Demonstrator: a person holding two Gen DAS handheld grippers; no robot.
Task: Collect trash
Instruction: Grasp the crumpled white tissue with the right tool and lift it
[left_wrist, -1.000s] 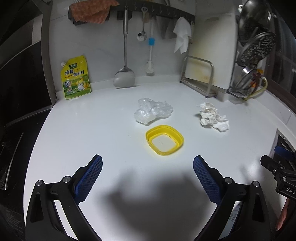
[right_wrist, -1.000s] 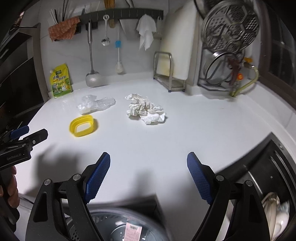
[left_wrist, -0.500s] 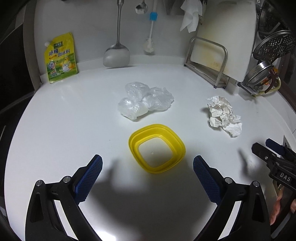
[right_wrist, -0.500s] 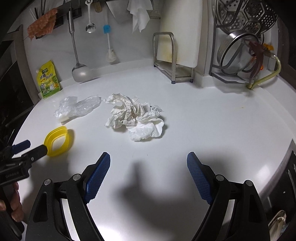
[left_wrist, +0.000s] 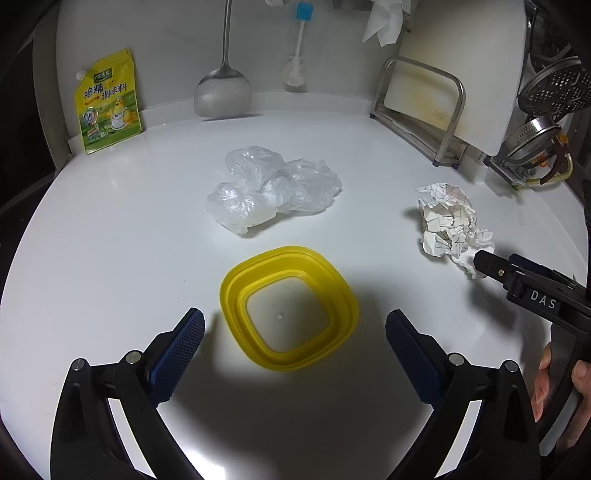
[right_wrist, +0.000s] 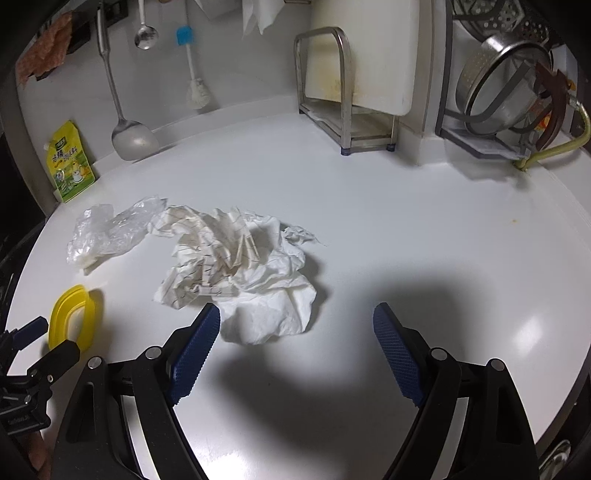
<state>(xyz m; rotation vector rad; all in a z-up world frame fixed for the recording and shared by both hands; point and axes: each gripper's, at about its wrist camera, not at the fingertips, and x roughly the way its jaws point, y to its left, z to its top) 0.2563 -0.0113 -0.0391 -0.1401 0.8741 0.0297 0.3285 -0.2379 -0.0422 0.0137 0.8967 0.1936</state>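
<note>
A glossy white kitchen countertop carries everything. Against its back wall a pale, stained cutting board stands upright in a steel wire rack. The largest trash is a crumpled wad of white grid-lined paper and tissue, just ahead of the right gripper, whose blue-padded jaws are spread wide and empty. Beside the wad lies a crinkled clear plastic bag. A yellow rounded-square plastic rim sits between the left gripper's parted, empty jaws. A yellow seasoning pouch with Chinese characters leans on the wall. "DAS" is printed on the right gripper's side.
</note>
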